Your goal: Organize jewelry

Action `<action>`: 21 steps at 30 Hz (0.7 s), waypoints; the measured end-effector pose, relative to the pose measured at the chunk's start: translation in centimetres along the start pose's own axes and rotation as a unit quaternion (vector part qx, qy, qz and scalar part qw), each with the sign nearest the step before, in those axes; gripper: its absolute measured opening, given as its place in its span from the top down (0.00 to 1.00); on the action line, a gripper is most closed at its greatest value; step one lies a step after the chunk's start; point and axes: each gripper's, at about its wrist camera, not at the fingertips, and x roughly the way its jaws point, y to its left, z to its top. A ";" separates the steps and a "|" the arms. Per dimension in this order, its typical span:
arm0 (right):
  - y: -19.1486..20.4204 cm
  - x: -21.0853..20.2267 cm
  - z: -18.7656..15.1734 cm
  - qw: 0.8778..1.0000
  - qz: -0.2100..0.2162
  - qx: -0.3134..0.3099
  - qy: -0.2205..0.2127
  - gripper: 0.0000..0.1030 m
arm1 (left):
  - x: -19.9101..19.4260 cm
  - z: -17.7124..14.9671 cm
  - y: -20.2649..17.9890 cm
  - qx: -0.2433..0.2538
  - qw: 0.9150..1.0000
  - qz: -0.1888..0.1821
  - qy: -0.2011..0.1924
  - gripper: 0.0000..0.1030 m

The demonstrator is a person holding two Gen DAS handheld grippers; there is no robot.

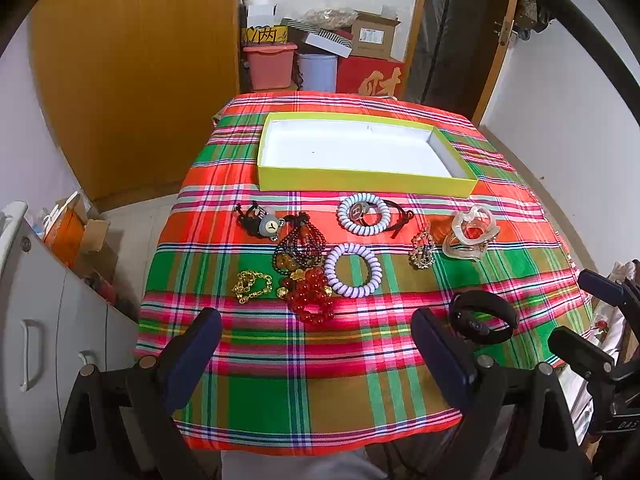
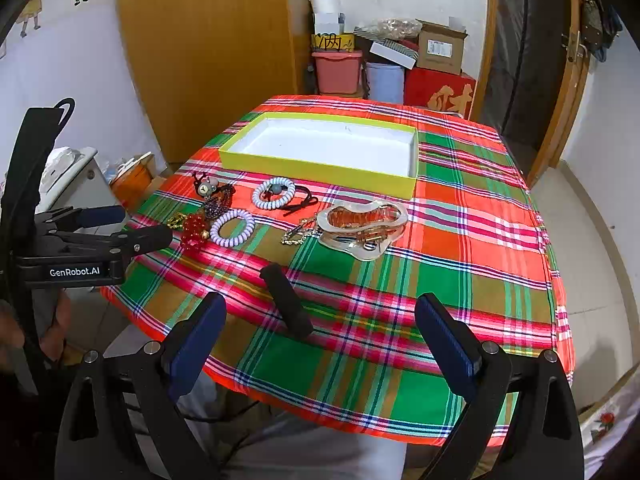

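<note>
Both tongs hover wide open and empty over the near edge of the desk (image 1: 360,380): left tongs (image 1: 316,356), right tongs (image 2: 320,340). The jewelry lies loose on the plaid cloth, 2 coil bands (image 1: 352,274) and red beads (image 1: 310,298) included, just short of the yellow box (image 1: 360,178). A black band (image 2: 286,300) rests nearest the right tongs.

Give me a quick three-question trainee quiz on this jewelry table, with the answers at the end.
1. True or false: the yellow-green cardboard box already holds jewelry.
2. How many pale purple spiral coil bands lie on the plaid tablecloth?
3. Which lies nearest the right gripper: A) black wristband, B) red bead bracelet, C) clear acrylic hair claw?
Key: 1 false; 2 two; 3 A.
</note>
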 end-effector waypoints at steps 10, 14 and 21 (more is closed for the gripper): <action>0.1 -0.1 0.0 1.000 0.001 -0.003 0.001 0.07 | 0.3 -0.1 -0.1 0.004 1.000 0.000 -0.001 0.08; 0.1 -0.2 -0.1 1.000 -0.003 -0.007 0.002 0.07 | 0.3 -0.2 -0.1 0.001 1.000 -0.004 0.000 0.10; 0.2 -0.3 -0.2 1.000 -0.004 -0.010 0.000 0.07 | 0.0 -0.3 -0.4 0.007 1.000 -0.006 -0.003 0.10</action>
